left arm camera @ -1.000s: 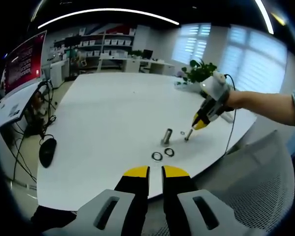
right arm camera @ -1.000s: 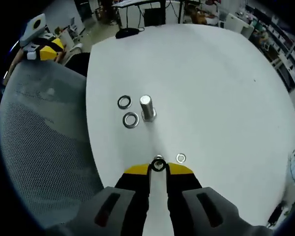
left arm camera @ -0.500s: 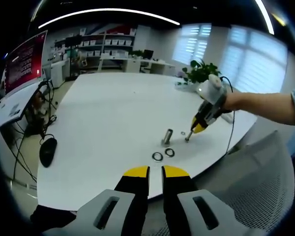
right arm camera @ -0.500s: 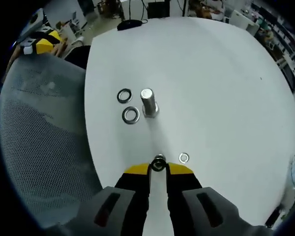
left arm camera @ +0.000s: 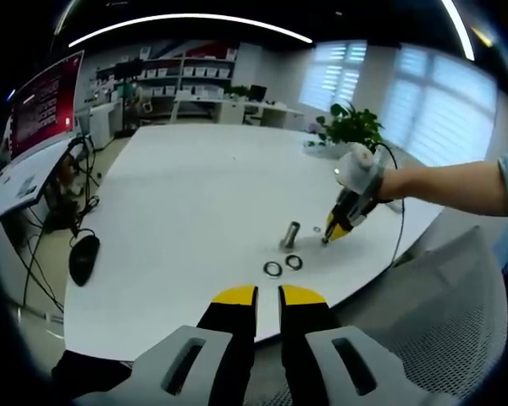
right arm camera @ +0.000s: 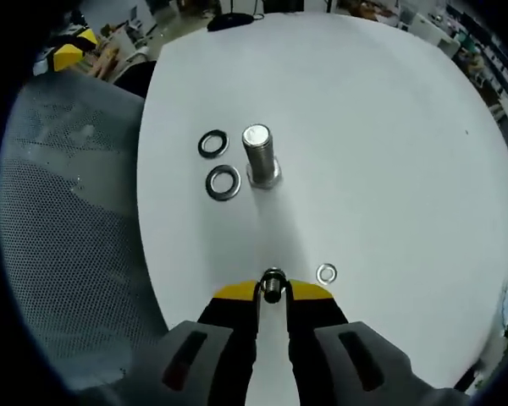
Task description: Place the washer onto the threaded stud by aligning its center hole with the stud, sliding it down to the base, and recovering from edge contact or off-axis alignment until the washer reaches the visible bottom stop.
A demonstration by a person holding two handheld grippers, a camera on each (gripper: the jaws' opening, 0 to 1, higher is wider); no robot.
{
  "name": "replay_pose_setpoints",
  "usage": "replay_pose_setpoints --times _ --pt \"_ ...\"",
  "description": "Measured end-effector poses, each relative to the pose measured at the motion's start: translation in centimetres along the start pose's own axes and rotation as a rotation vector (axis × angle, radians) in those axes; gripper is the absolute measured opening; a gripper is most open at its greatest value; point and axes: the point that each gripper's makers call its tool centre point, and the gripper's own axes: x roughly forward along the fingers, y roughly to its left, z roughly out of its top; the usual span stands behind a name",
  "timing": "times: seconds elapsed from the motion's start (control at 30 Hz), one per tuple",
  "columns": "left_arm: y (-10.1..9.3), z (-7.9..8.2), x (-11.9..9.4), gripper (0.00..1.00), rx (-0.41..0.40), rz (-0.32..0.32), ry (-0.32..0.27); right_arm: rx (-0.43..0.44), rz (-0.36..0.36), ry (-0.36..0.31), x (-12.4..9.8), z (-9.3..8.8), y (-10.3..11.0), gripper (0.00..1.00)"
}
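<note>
In the right gripper view, a steel threaded stud (right arm camera: 258,156) stands upright on the white table (right arm camera: 389,144). My right gripper (right arm camera: 273,292) is shut on a small washer (right arm camera: 273,283), held edge-on between the yellow tips, a short way from the stud on the near side. Two larger washers (right arm camera: 212,144) (right arm camera: 223,182) lie flat left of the stud, and a small one (right arm camera: 326,273) lies right of the tips. In the left gripper view, the right gripper (left arm camera: 334,233) hovers just right of the stud (left arm camera: 290,234). My left gripper (left arm camera: 268,296) is shut and empty, off the table's near edge.
A grey mesh chair (right arm camera: 68,220) sits against the table's curved edge. A black mouse (left arm camera: 81,258) and cables lie near a desk with a monitor (left arm camera: 38,106) to the left. A potted plant (left arm camera: 349,127) stands at the table's far side.
My right gripper has carried the small washer closer to the stud and higher above the table. The left gripper has stayed still.
</note>
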Motion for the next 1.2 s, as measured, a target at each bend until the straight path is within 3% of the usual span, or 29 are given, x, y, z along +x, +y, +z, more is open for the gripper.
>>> replay_pose_setpoints --times 0.17,0.23,0.33,0.47,0.73,0.93,1.0,1.2 --pt "0.1 0.0 0.0 0.07 -0.002 0.001 -0.001 -0.007 -0.001 0.004 0.7 0.0 0.0 0.14" --pt "0.1 0.0 0.0 0.07 -0.005 0.002 0.0 -0.046 -0.016 -0.022 0.9 0.2 0.1 0.15" --pt "0.1 0.0 0.0 0.07 -0.008 0.003 -0.002 -0.021 -0.019 -0.024 1.0 -0.2 0.2 0.25" --pt "0.1 -0.1 0.0 0.07 -0.004 0.002 0.002 0.005 0.003 -0.038 0.7 -1.0 0.2 0.28" --pt "0.1 0.0 0.0 0.07 -0.003 0.002 0.0 0.051 -0.039 -0.006 -0.5 -3.5 -2.9 0.26" --pt "0.1 0.0 0.0 0.06 -0.008 0.003 0.0 0.104 -0.139 -0.087 -0.4 -2.1 -5.7 0.25" --pt "0.1 0.0 0.0 0.06 -0.009 0.004 -0.002 0.137 -0.099 -0.086 0.1 -1.9 -5.2 0.25" --pt "0.2 0.0 0.0 0.06 -0.011 0.007 0.002 0.149 -0.069 -0.088 1.4 -1.1 -4.9 0.24"
